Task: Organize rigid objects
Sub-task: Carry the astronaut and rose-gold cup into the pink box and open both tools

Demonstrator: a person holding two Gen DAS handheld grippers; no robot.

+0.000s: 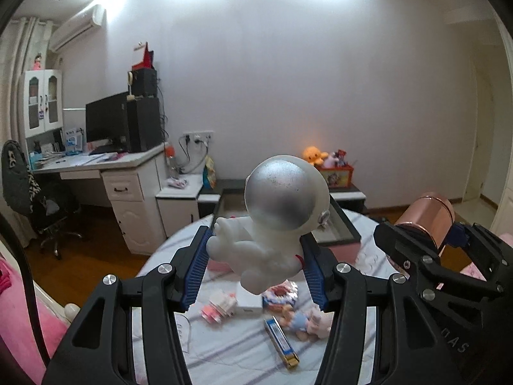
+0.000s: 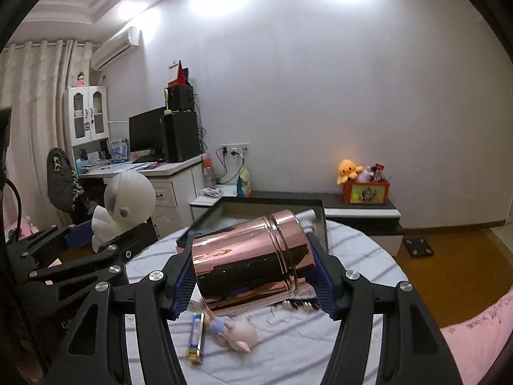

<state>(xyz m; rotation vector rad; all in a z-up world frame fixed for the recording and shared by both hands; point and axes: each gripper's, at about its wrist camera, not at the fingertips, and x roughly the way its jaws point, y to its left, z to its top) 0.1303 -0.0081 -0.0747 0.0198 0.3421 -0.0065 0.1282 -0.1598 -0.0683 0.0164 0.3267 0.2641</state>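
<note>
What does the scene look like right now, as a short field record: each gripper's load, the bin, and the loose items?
left gripper: shut on astronaut figure, held off the table
right gripper: shut on copper canister, lying sideways between the pads
dark tray: at the table's far edge, contents not visible
table: round, striped cloth
loose items: pig doll, blue and gold box, white box
</note>
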